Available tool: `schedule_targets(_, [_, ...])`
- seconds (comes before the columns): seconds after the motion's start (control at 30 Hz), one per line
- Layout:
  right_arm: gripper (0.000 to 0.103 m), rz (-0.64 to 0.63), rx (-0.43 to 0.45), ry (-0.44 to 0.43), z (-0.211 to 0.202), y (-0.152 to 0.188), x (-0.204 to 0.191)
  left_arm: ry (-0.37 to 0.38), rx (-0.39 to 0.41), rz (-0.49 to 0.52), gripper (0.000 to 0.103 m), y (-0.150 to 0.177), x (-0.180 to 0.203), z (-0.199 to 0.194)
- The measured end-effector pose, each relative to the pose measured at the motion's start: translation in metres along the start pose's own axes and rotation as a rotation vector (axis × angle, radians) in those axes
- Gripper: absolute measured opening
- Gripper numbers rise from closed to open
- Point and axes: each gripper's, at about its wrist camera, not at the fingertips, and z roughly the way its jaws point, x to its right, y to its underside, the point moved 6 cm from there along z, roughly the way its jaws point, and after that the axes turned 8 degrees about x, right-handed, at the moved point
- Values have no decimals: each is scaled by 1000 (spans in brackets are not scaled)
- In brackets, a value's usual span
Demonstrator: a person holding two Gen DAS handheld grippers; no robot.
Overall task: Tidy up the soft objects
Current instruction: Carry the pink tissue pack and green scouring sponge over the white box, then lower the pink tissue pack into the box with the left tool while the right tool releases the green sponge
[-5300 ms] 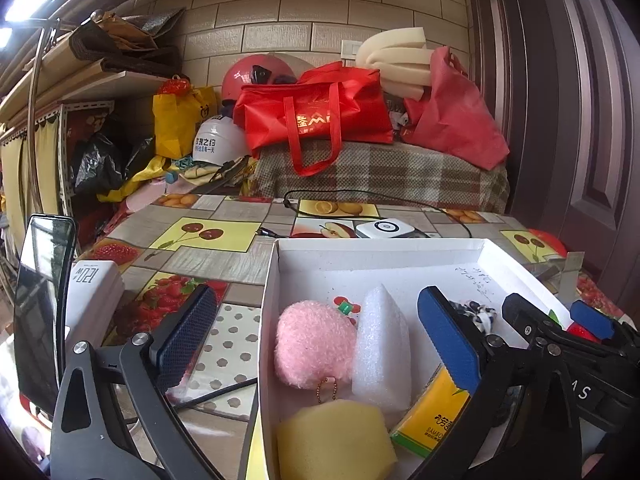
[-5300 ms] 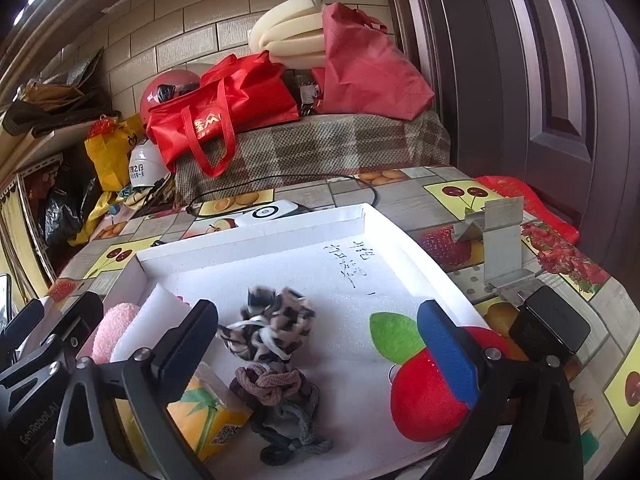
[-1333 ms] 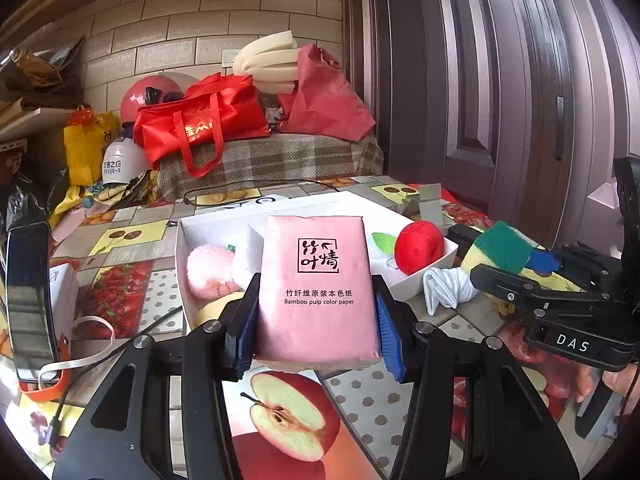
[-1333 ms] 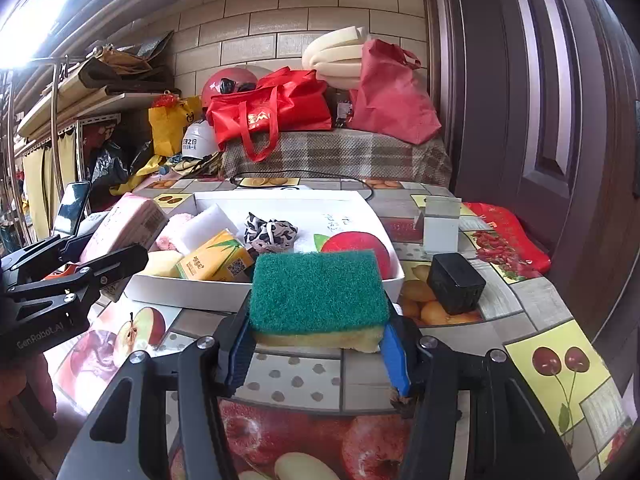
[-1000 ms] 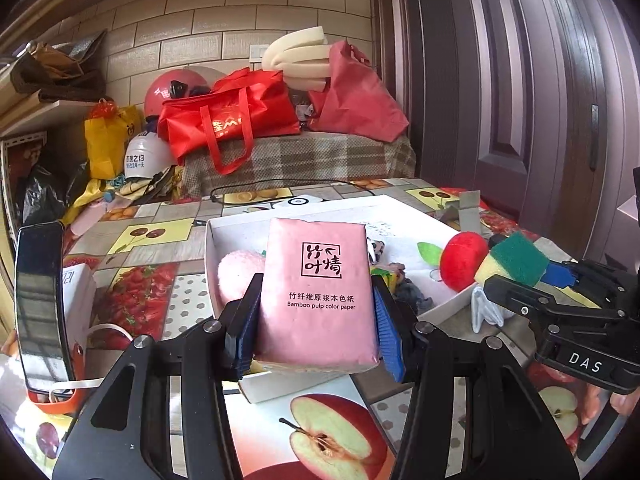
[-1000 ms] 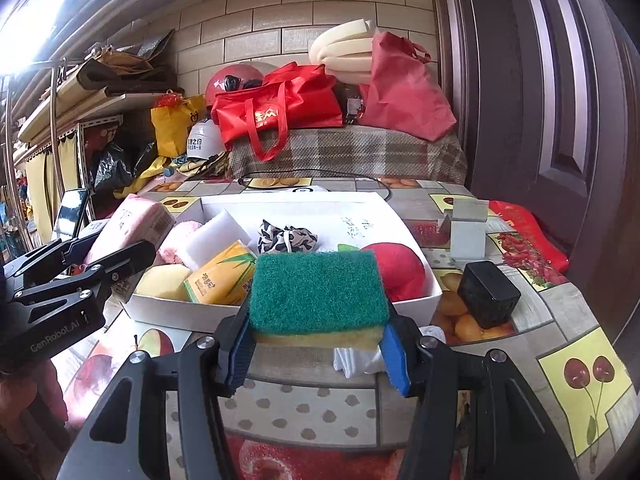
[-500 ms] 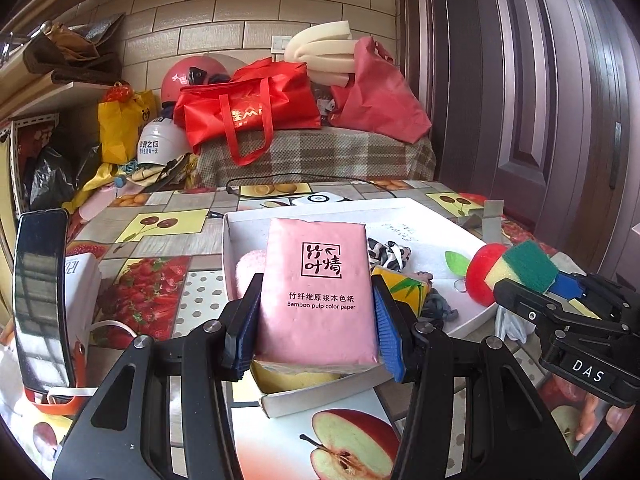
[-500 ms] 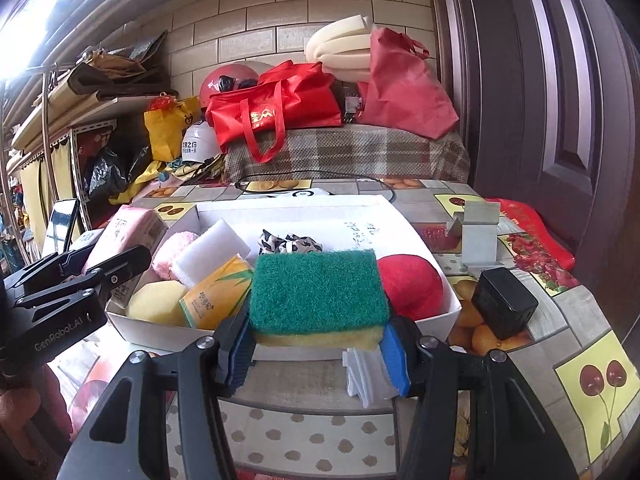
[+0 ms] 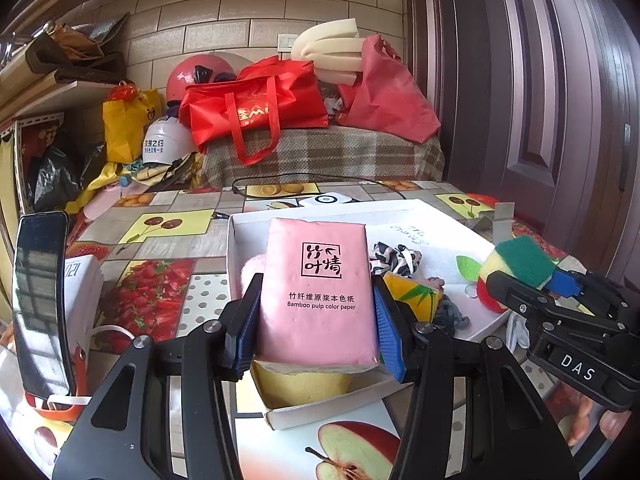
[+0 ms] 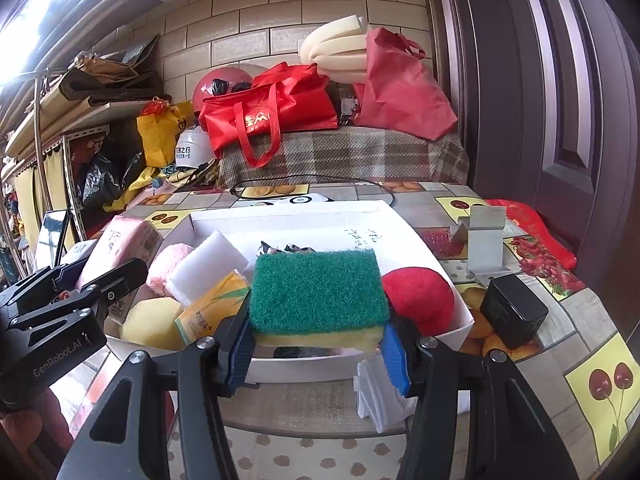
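The bench [image 10: 568, 312] carries a fruit-print cloth below a brick wall [image 10: 248, 44]. The white box [image 10: 440, 258] sits mid-bench; a black block [image 10: 514, 312] lies just beside its right wall. Over its near edge, the left gripper [image 9: 316, 332] clamps a pink tissue pack [image 9: 318, 292] and the right gripper [image 10: 316, 344] clamps a green sponge [image 10: 316, 292].

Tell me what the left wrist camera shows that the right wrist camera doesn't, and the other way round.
Only the left wrist view shows the front of the pink tissue pack, printed "Bamboo pulp color paper", clamped in the left gripper, and the apple print on the tablecloth below it. Only the right wrist view shows the black block on the table, the white foam piece in the box, and the full green face of the sponge in the right gripper. Both show the white box, the red plush apple and the red bag.
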Motion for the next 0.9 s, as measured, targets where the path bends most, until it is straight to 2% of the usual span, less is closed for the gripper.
schedule_targets(0.37, [55,17,-10,24,26,-6,-4,-33,-34,-21,50,-3,-9,28])
schedule_targets(0.6, [55,43,-24,42,44,-10,-2,-45,-41,10,50,-7,-3,44])
schedule_targets(0.9, [55,92,-55,78,73,-14,2,-91,-78,-8,50,-6,-10,63])
